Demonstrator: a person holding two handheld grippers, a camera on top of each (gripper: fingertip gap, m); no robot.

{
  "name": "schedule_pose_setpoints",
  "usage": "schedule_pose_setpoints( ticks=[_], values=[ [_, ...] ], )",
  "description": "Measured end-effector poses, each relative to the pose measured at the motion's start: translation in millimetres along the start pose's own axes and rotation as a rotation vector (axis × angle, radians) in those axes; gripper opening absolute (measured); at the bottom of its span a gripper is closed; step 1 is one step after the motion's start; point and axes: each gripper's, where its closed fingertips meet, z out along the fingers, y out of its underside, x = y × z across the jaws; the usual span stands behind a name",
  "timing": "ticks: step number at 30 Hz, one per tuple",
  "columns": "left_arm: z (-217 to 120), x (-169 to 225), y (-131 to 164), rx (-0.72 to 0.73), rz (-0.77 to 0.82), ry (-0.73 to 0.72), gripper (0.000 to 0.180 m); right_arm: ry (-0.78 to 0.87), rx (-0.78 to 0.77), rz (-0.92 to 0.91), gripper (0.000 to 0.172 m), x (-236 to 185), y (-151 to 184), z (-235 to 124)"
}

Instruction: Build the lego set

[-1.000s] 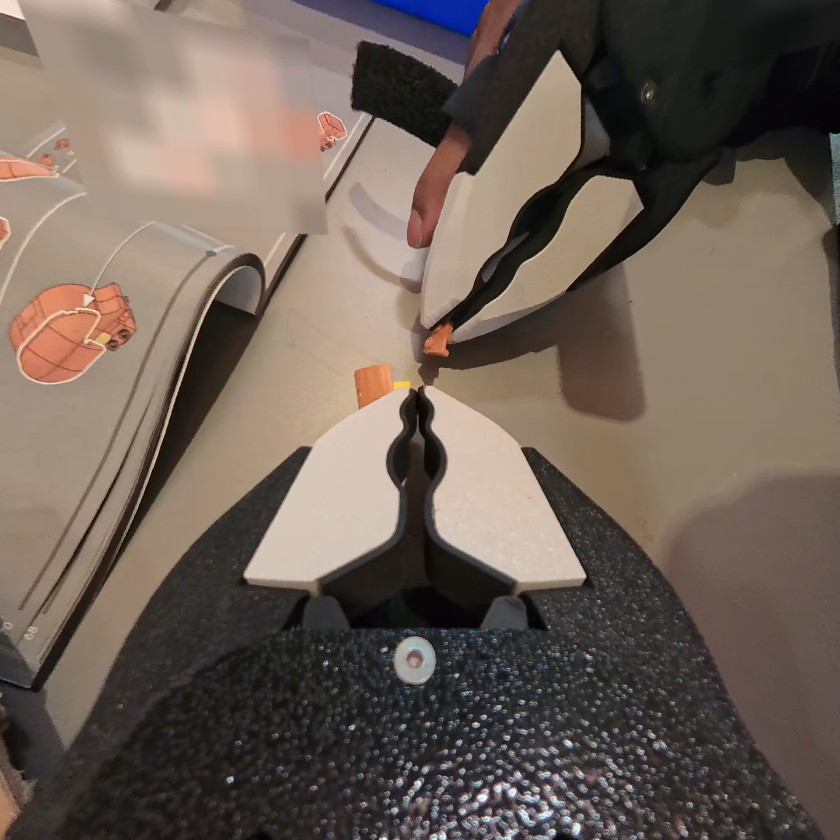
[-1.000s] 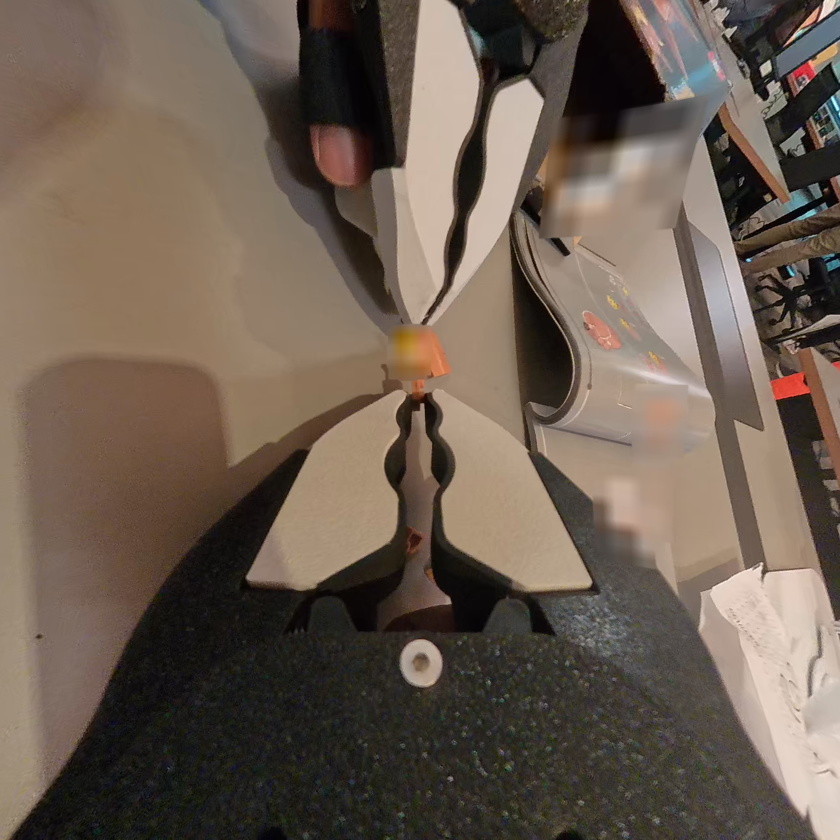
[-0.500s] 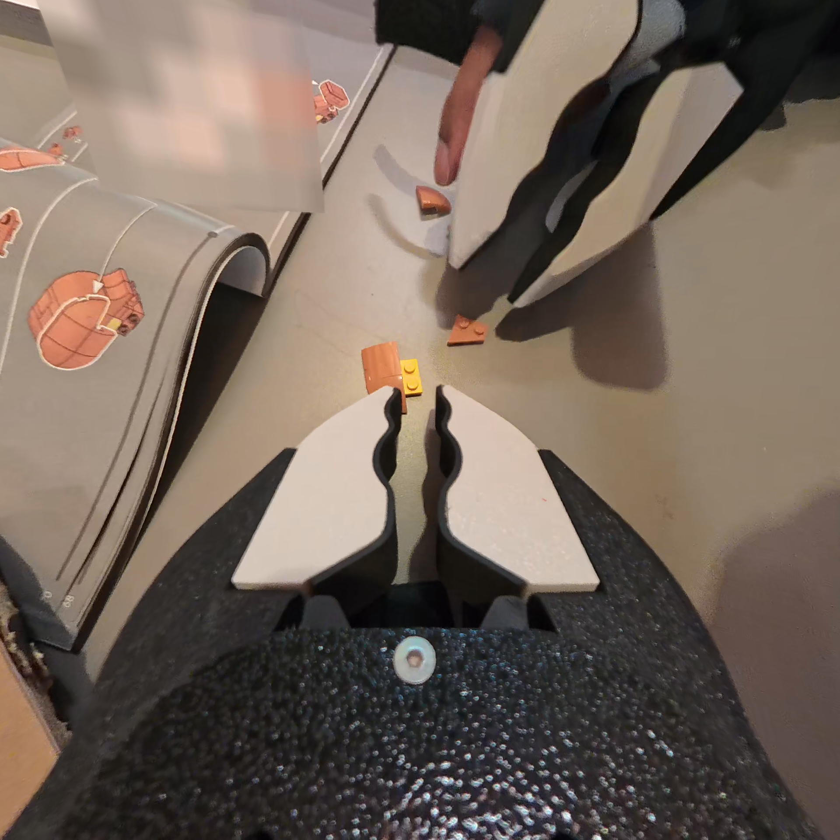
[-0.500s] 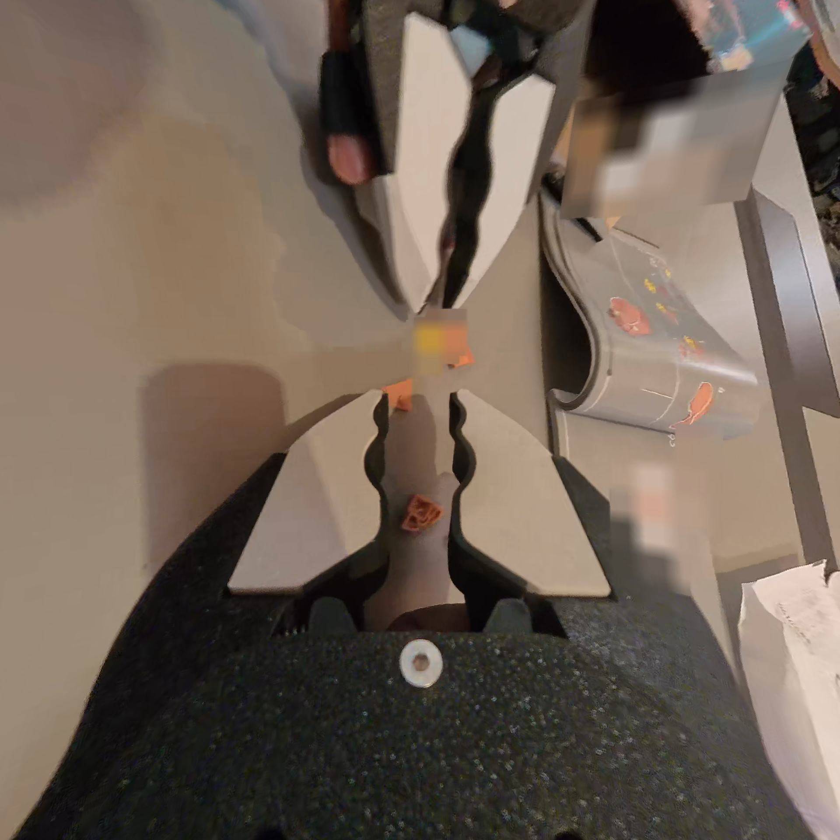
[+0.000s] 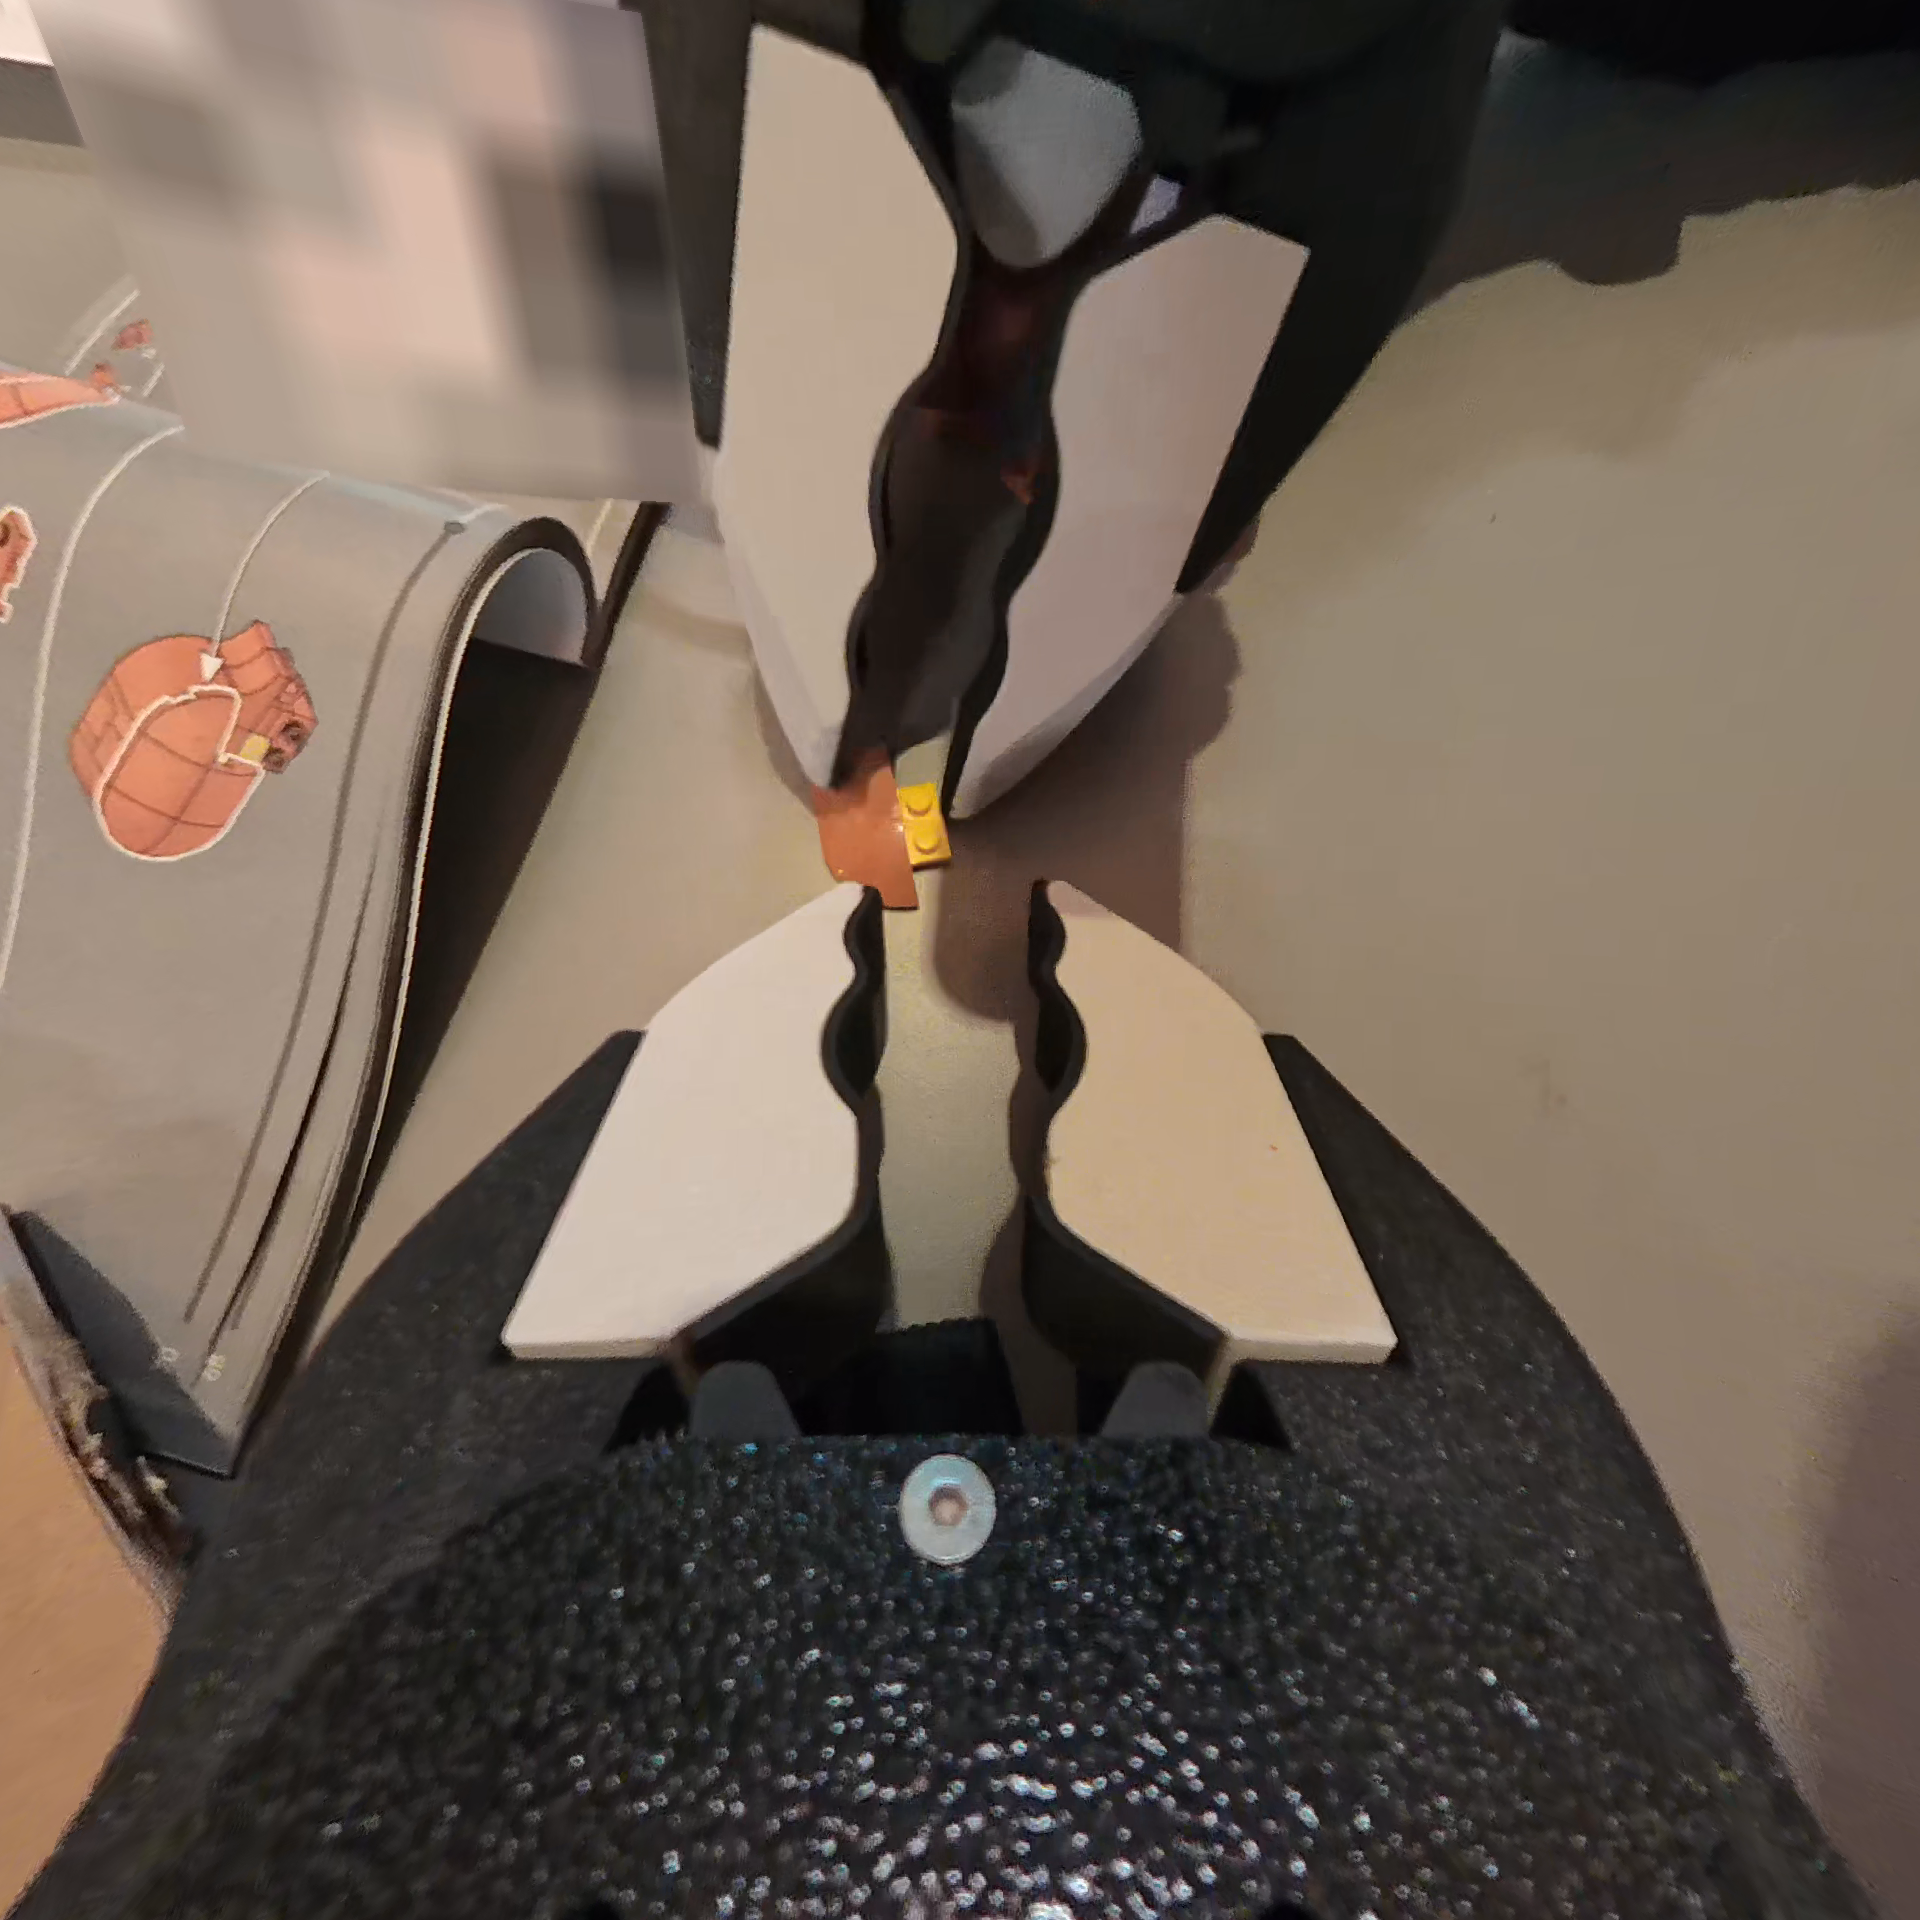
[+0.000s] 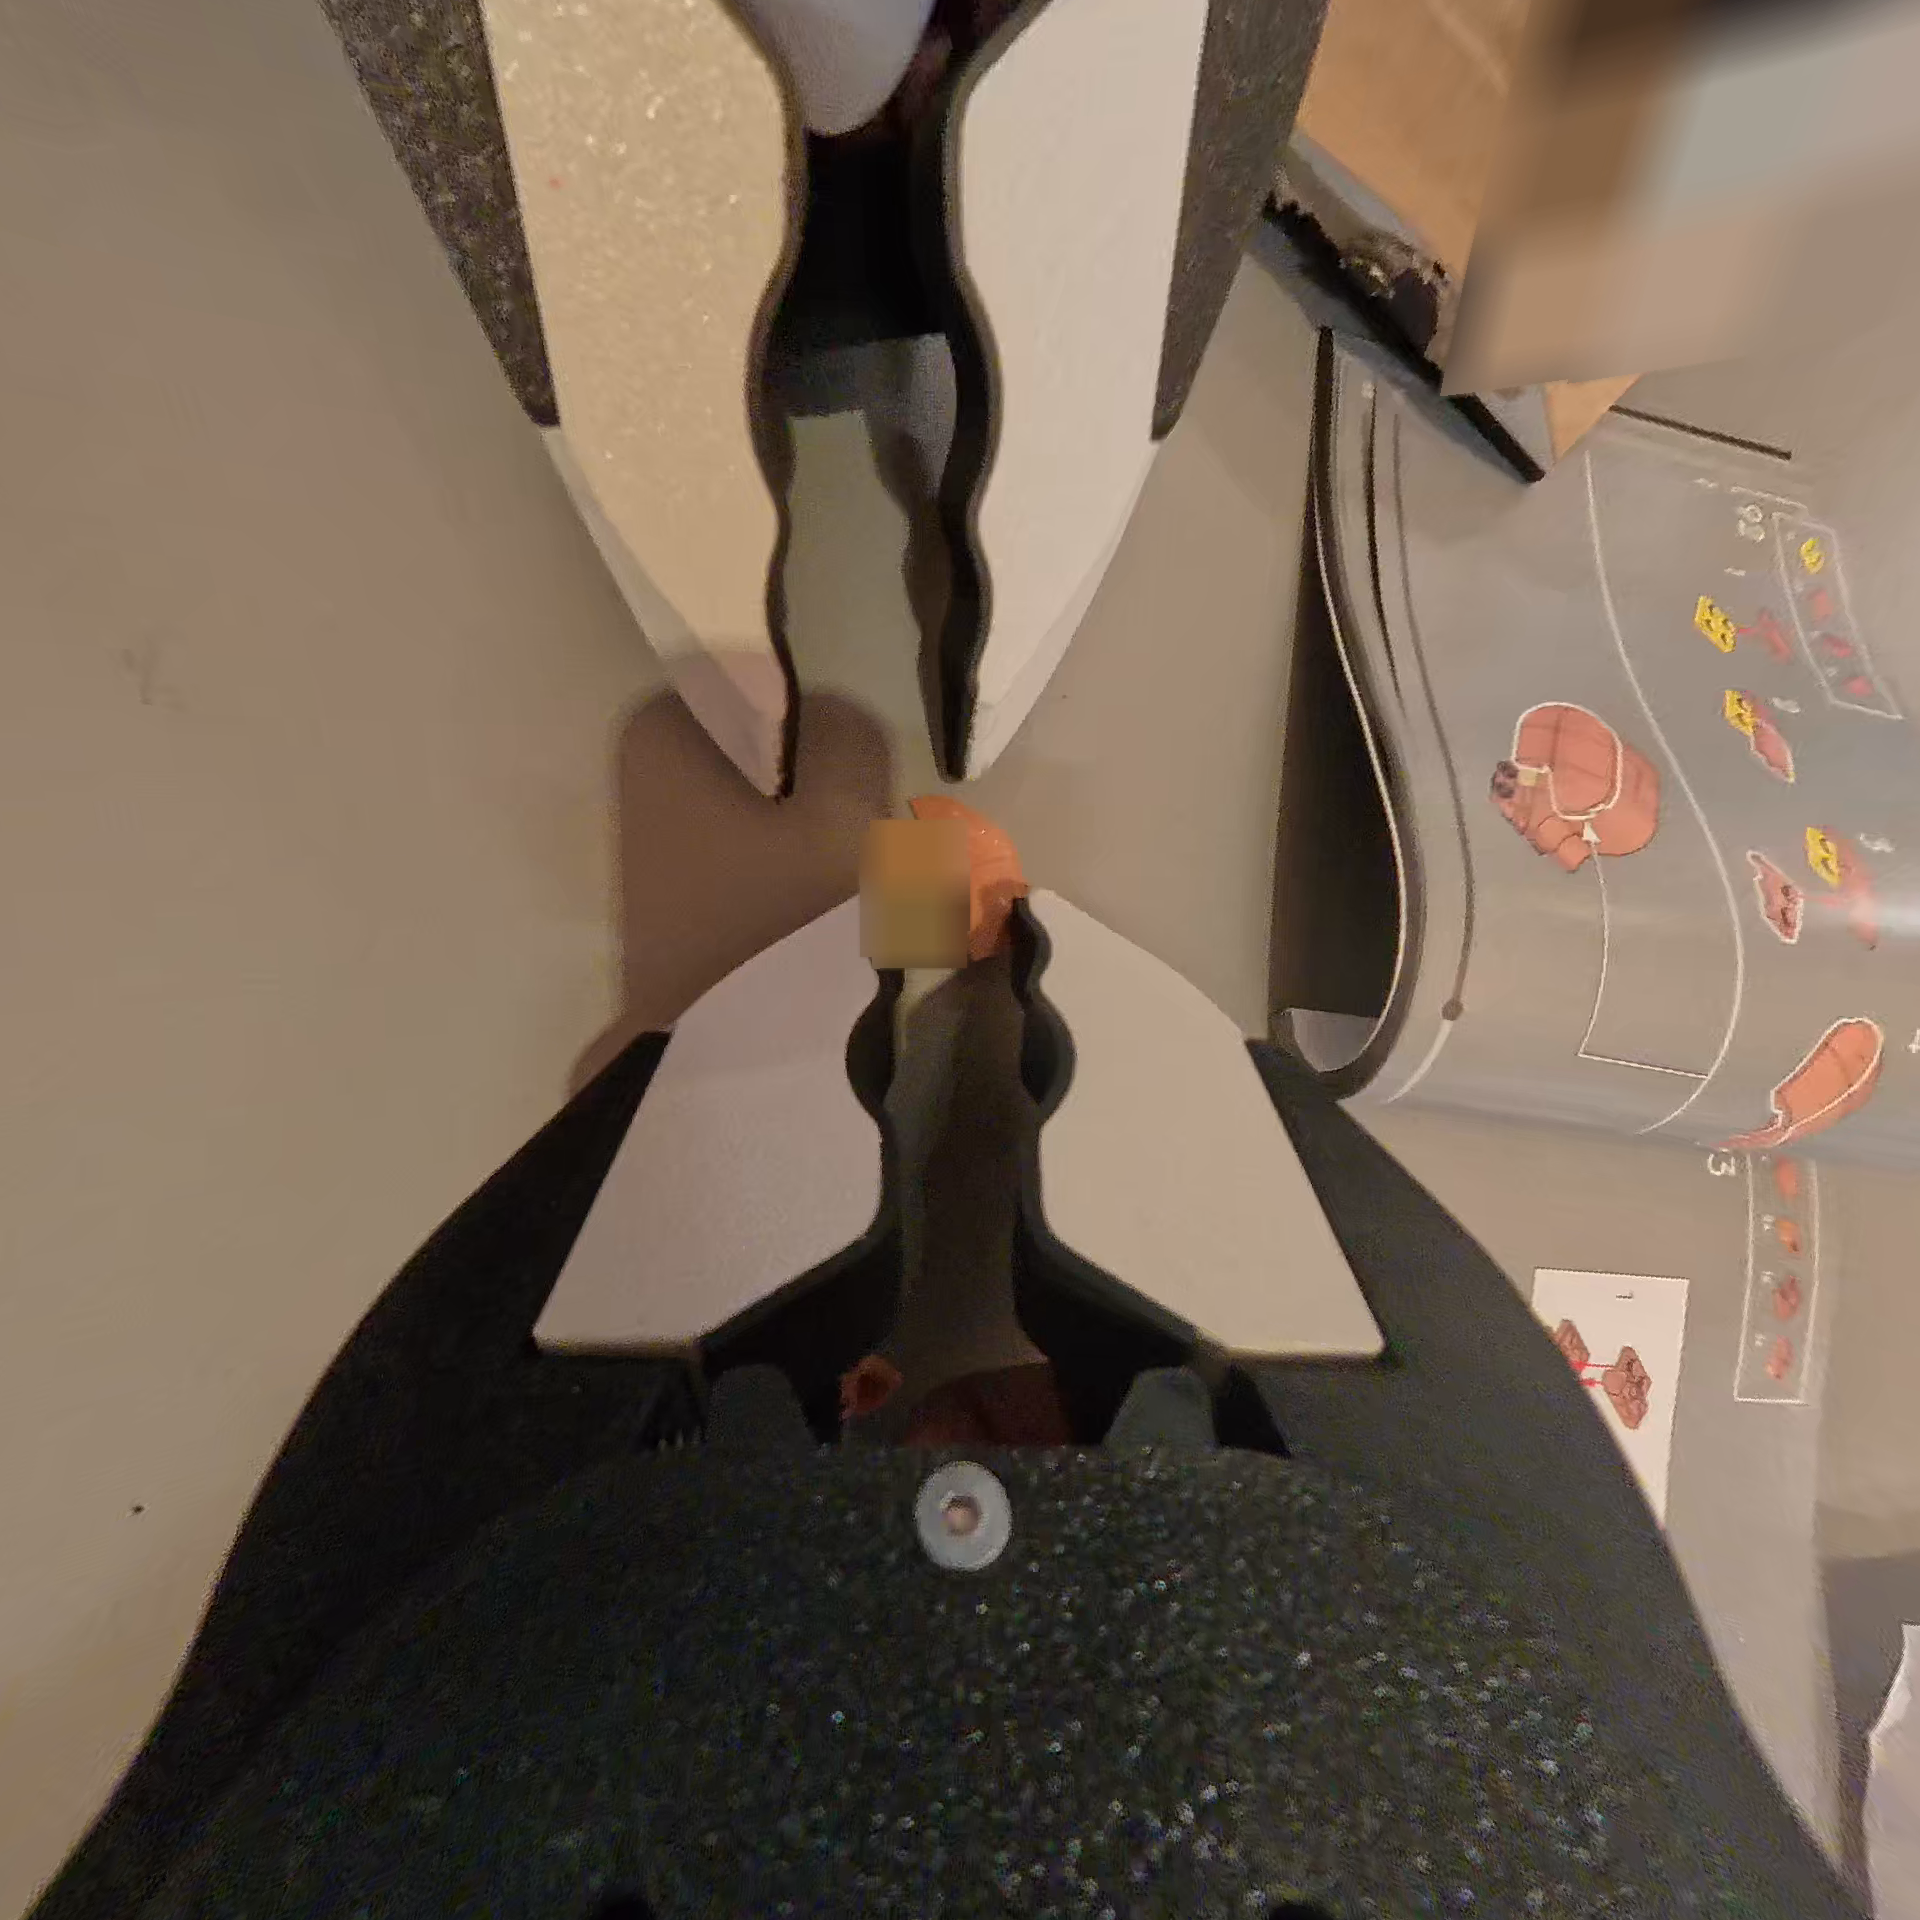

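Orange-yellow brick piece at frame centre, between both grippers; left gripper fingers spread, empty; right gripper fingers spread around piece, pad contact cannot tell

The brick assembly is positioned on the table between both opposed grippers; the booklet lies left.

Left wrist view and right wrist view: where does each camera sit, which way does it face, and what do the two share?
Left wrist view: sits on the left tool, looking forward along its parted fingers at the orange-and-yellow brick piece on the grey table; the right tool points back at it.
Right wrist view: sits on the right tool, facing the opposite way; the left tool is opposite.
Shared: both tools, the brick piece, the open instruction booklet.
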Motion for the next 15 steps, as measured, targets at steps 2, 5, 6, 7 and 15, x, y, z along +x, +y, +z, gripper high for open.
schedule_pose_setpoints(
  ticks=[2, 5, 6, 7, 15],
  values=[
    [0, 0, 1, 0.001, 0.05, -0.008, 0.029, 0.006, 0.0, 0.01, 0.018, 0, -1, 1],
    [-1, -2, -1, 0.016, 0.183, -0.052, 0.033, -0.006, 0.022, 0.078, 0.017, 1, -3, 0],
    [-1, -3, -1, 0.021, 0.229, -0.069, 0.033, -0.017, 0.039, 0.107, 0.015, 1, -4, -1],
    [-1, -4, -2, 0.024, 0.269, -0.091, 0.034, -0.028, 0.057, 0.133, 0.012, 1, -6, -3],
    [-1, -16, -11, 0.092, 0.391, -0.199, 0.028, -0.056, 0.093, 0.234, 0.0, 5, -2, -7]
  ],
)
